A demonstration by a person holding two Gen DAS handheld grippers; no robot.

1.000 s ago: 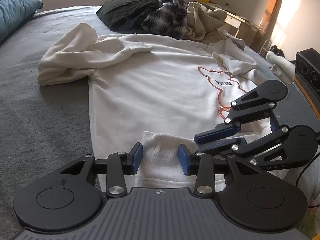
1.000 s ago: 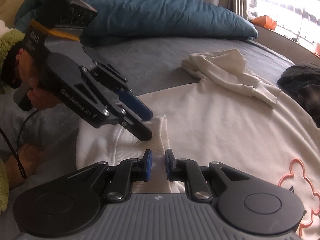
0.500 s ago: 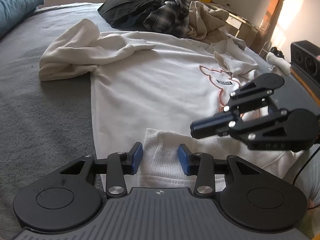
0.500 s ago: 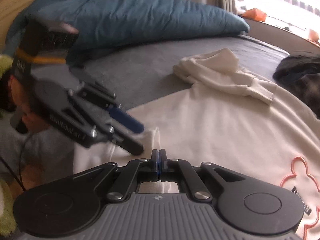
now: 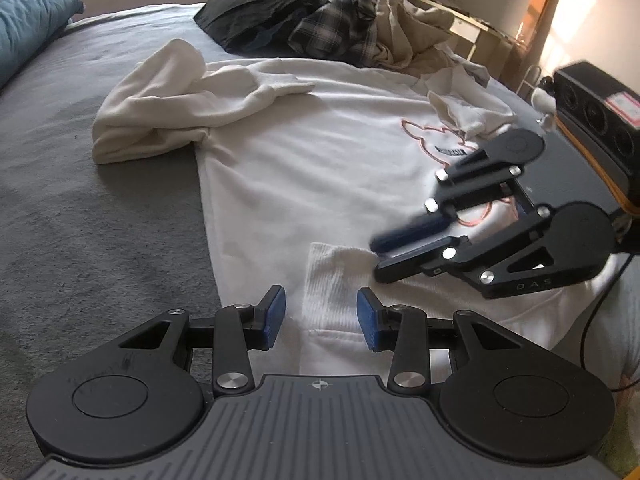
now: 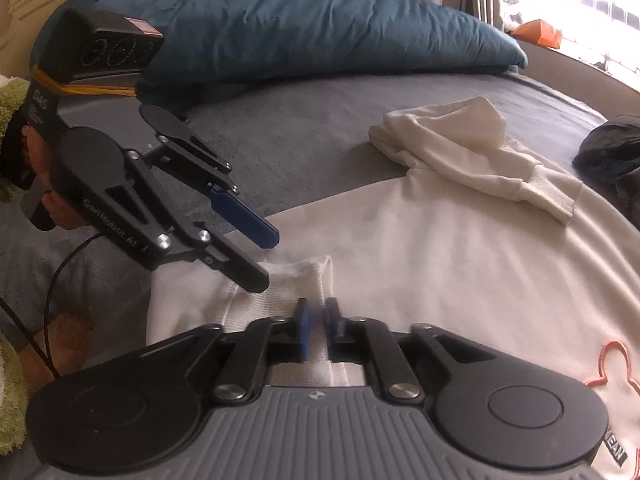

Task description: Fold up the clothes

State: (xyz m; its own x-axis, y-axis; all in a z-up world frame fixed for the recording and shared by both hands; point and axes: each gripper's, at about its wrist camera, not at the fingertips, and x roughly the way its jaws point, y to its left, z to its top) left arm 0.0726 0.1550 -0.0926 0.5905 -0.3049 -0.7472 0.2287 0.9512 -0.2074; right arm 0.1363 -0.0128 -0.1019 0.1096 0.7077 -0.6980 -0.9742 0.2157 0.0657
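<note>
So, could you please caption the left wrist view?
Open left gripper over a white sweatshirt's ribbed hem, right gripper alongside.

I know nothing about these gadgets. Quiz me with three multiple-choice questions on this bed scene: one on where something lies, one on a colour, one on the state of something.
1. Where does the dark pile of clothes lie relative to the white sweatshirt?
A. On the far side of it, toward the window
B. Folded on top of its chest print
C. Between the left gripper's fingers

2. What colour is the outline print on the sweatshirt?
A. Green
B. Orange-red
C. Blue

3. How does the sweatshirt's sleeve nearest the teal duvet look?
A. Cut off
B. Stretched out straight and flat
C. Bunched and folded over toward the body

Answers:
1. A, the pile sits beyond the sweatshirt's top edge.
2. B, the thin outline reads orange-red on white.
3. C, it lies crumpled with its cuff resting on the chest.
</note>
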